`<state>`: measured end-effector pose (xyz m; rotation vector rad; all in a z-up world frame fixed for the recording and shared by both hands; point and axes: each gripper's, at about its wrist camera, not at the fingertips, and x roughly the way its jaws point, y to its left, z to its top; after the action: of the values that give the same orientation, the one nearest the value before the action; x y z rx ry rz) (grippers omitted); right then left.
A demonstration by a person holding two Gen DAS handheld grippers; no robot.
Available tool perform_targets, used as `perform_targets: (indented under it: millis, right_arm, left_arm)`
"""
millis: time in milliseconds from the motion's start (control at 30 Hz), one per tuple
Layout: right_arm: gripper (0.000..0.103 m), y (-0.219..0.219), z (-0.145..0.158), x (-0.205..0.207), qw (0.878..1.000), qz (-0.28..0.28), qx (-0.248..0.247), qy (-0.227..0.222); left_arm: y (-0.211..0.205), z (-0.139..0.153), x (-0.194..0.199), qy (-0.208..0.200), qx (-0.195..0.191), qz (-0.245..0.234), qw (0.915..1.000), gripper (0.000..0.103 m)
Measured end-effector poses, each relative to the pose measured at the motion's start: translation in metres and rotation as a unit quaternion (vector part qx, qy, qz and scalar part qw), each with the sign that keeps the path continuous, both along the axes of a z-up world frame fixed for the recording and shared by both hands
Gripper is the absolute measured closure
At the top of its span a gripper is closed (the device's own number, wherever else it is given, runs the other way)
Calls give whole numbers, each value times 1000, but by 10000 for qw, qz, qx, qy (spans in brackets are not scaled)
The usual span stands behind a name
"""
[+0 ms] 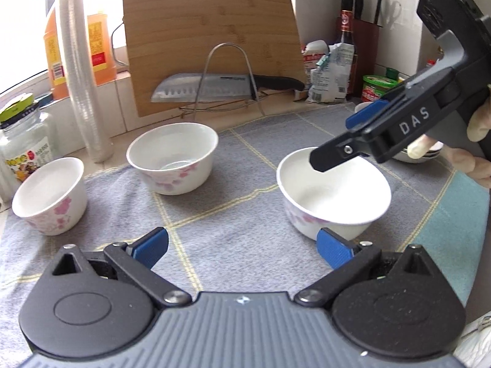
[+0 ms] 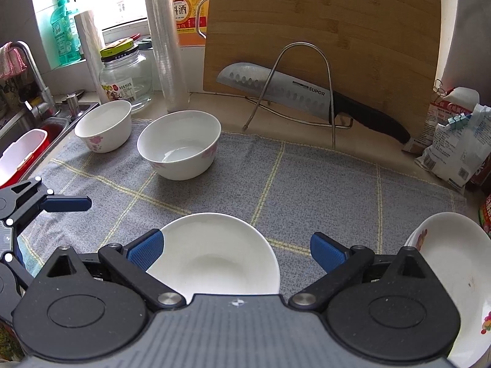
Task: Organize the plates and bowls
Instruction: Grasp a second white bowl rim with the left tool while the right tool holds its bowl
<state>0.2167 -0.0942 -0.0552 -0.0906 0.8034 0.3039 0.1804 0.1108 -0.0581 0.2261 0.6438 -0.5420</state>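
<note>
Three white bowls with pink flowers stand on a grey checked cloth (image 1: 233,239): a small one (image 1: 50,194) at left, a middle one (image 1: 173,156), and a near one (image 1: 333,190) at right. My left gripper (image 1: 242,248) is open and empty, its right pad close to the near bowl's base. My right gripper (image 2: 236,253) is open above the near bowl (image 2: 221,257), which lies between its fingers; in the left wrist view its fingers (image 1: 330,159) hang over that bowl's far rim. Stacked shallow plates (image 2: 460,276) sit at right.
A bamboo cutting board (image 2: 322,24) and a knife (image 2: 276,87) on a wire rack stand at the back. A glass jar (image 2: 127,75), a tall stack of plastic cups (image 1: 81,70), oil bottles, food bags (image 2: 454,147) and a sink (image 2: 24,141) ring the cloth.
</note>
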Motion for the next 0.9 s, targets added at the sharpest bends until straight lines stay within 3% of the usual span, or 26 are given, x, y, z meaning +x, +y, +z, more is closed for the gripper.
perform_targets:
  millis: [167,367,900]
  right_arm:
    - [0,15,4,1,9996,202,-97,-141]
    - [0,30,10,2,9985,371,-199,-361]
    - [0,51,4,24,9972,423,-452,-426]
  left_arm:
    - [20,10,11,-263,11,373,9990,1]
    - [28,19,32,-190,52,461,9987,1]
    - [26,22,96,-130,-42,307,9994,1]
